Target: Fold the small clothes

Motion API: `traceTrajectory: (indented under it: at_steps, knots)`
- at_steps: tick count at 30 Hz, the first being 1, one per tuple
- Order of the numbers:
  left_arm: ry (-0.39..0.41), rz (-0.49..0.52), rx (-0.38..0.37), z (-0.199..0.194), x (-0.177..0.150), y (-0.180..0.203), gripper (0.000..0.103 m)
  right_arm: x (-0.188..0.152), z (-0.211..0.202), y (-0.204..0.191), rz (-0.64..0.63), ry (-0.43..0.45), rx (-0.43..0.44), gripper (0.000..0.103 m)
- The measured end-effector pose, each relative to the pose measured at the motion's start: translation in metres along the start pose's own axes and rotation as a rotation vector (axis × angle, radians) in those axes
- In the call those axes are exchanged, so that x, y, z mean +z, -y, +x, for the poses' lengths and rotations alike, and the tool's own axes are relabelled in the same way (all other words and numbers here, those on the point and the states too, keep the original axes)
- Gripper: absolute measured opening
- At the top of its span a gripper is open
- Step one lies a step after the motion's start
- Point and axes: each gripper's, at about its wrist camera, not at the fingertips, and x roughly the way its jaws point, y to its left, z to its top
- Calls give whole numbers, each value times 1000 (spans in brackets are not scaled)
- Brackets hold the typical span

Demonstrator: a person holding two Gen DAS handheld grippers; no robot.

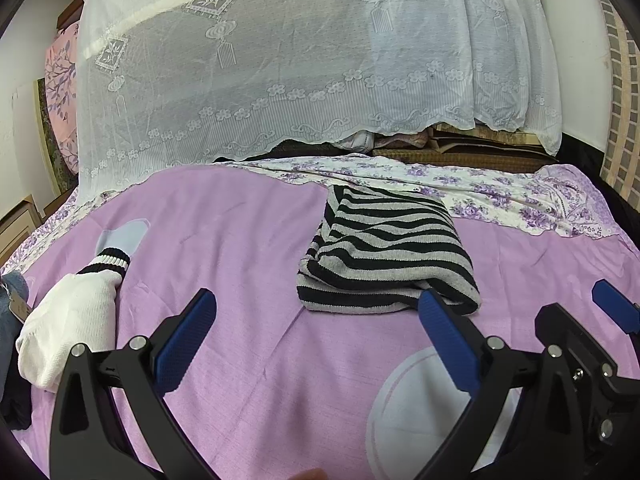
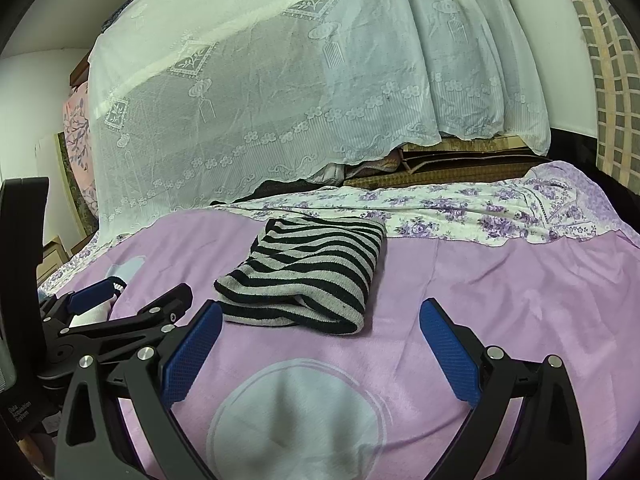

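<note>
From the left wrist, the left tool (image 1: 316, 324) is seen spread wide and empty above the pink bedspread (image 1: 224, 240); the folded striped garment (image 1: 384, 256) lies just beyond, and what may be a white sock (image 1: 68, 324) lies at left. From the right wrist, the right tool (image 2: 320, 330) is likewise held apart, the garment (image 2: 308, 272) just ahead.

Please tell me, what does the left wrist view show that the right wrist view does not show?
Only the left wrist view shows the whole white sock with black cuff stripes, and dark clothes at the left edge. Only the right wrist view shows the left gripper from the side, hiding most of that sock. Both show the folded striped garment on the pink sheet, the lace curtain, and the open, empty right gripper.
</note>
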Motion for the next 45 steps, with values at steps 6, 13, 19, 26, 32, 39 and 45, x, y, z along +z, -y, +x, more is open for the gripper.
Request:
traceTrajectory:
  at_steps: [6,13,19,26,32,39,45]
  knots:
    - [0,0,0,0,0,0,99,0,2,0,3,-3,1,99]
    - [-4,0,-1,1,-1,-1,99,-3,4,2,8,-13,4,99]
    - [-7,0,0,2,-4,-1,99,-2,5,2,10,-17,6,99]
    - [-8,0,0,2,-4,-1,99,-2,5,2,10,-17,6,100]
    - [-8,0,-1,3,-3,-2,99,-2,5,3,10,-17,6,99]
    - [-9,0,-1,3,-4,-2,99,-2,5,2,11,-18,6,100]
    - [-9,0,-1,3,-3,-2,99,-2,5,2,11,-19,6,99]
